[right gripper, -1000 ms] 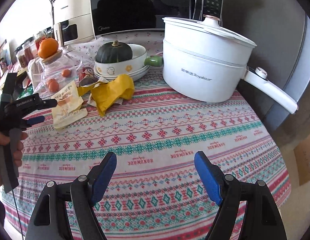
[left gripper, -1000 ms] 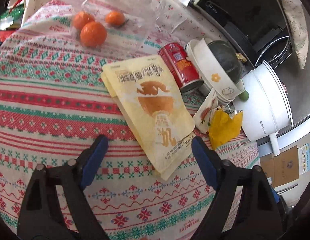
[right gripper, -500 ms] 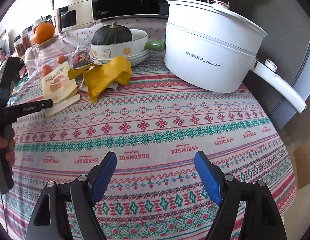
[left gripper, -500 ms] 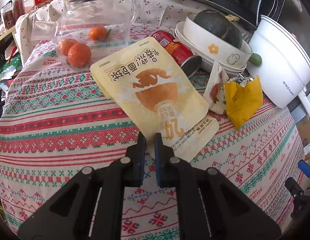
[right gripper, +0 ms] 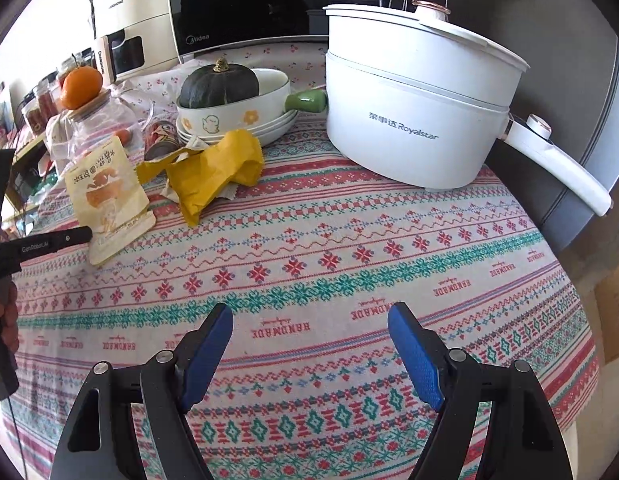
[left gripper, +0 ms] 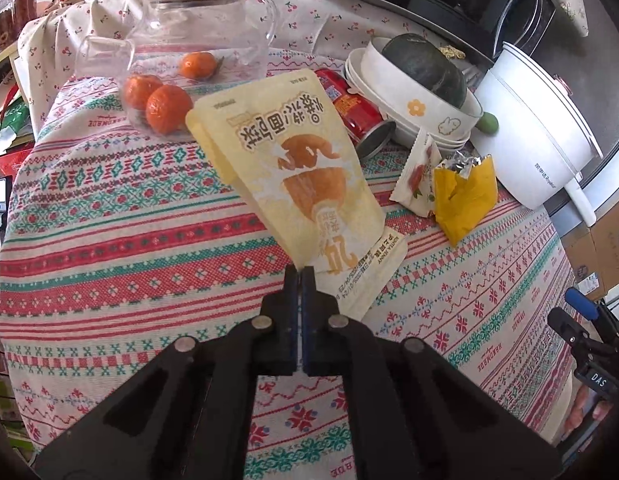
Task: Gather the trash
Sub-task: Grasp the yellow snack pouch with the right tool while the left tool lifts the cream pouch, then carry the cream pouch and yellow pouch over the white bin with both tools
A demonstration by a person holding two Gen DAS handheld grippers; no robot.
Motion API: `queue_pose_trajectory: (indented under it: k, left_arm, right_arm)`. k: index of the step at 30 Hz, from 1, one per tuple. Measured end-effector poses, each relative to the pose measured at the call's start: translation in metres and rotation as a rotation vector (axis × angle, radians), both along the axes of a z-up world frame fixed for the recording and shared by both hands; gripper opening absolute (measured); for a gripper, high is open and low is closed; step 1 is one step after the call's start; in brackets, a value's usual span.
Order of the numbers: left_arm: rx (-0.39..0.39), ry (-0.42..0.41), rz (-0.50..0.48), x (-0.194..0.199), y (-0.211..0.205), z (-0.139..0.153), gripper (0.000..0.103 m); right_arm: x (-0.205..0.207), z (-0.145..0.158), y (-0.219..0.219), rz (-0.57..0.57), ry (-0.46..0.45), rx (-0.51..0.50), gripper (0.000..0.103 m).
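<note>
My left gripper is shut on the near edge of a pale yellow snack pouch and lifts it tilted off the patterned tablecloth. The pouch also shows in the right wrist view, with the left gripper at its lower edge. A crumpled yellow wrapper and a small white sachet lie right of the pouch. The wrapper shows in the right wrist view too. A red can lies on its side behind the pouch. My right gripper is open and empty, above the cloth.
A glass jar with tangerines stands at the back left. Stacked white bowls hold a dark green squash. A white electric pot with a long handle stands at the back right. A microwave is behind.
My left gripper closed on the pouch's near edge and raised it off the cloth. My right gripper stayed open and moved slightly closer to the table.
</note>
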State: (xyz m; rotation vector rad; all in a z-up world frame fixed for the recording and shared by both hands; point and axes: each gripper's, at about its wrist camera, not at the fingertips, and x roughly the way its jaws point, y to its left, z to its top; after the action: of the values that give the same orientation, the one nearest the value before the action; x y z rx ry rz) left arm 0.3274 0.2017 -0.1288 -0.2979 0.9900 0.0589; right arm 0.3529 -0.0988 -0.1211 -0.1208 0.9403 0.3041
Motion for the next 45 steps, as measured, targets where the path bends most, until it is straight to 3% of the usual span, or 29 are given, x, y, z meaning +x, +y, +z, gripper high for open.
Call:
queue_pose_trajectory:
  k: [4,9,16,17,19,20,25,30,35,45]
  left_arm:
    - [0.023,-0.021,-0.012,-0.008,0.002,0.014,0.001]
    - [0.045,-0.031,-0.026,-0.019,0.003,0.022,0.001]
    - [0.035,-0.042,-0.005,-0.023,0.006,0.026,0.001]
    - [0.035,-0.039,-0.001,-0.024,0.005,0.025,0.001]
    - [0.036,-0.033,0.008,-0.026,0.006,0.022,0.001]
    - [0.036,-0.030,0.012,-0.028,0.007,0.022,0.001]
    - [-0.003,-0.048,0.025,-0.037,0.008,0.033,0.000]
    - [-0.004,-0.091,-0.010,-0.047,-0.008,0.058,0.000]
    - [0.002,-0.126,-0.040,-0.067,-0.028,0.080,0.000]
    - [-0.006,-0.145,-0.107,-0.118,-0.071,0.097,0.000]
  right_arm:
    - [0.025,0.000,0.023,-0.009,0.019,0.068,0.081]
    - [0.068,-0.008,0.044,-0.077,0.073,0.230,0.082]
    - [0.109,-0.050,0.063,-0.120,0.119,0.350,0.077]
    - [0.108,-0.050,0.063,-0.119,0.079,0.368,0.072]
    - [0.112,-0.054,0.062,-0.059,0.119,0.447,0.028]
    - [0.112,-0.054,0.060,-0.055,0.140,0.471,0.015]
    - [0.092,-0.026,0.051,-0.017,0.099,0.396,0.004]
    - [0.057,0.008,0.027,-0.005,0.071,0.374,0.003]
    - [0.011,0.034,0.005,0.031,0.046,0.286,0.003]
    - [-0.074,0.066,-0.043,0.035,0.032,0.172,0.003]
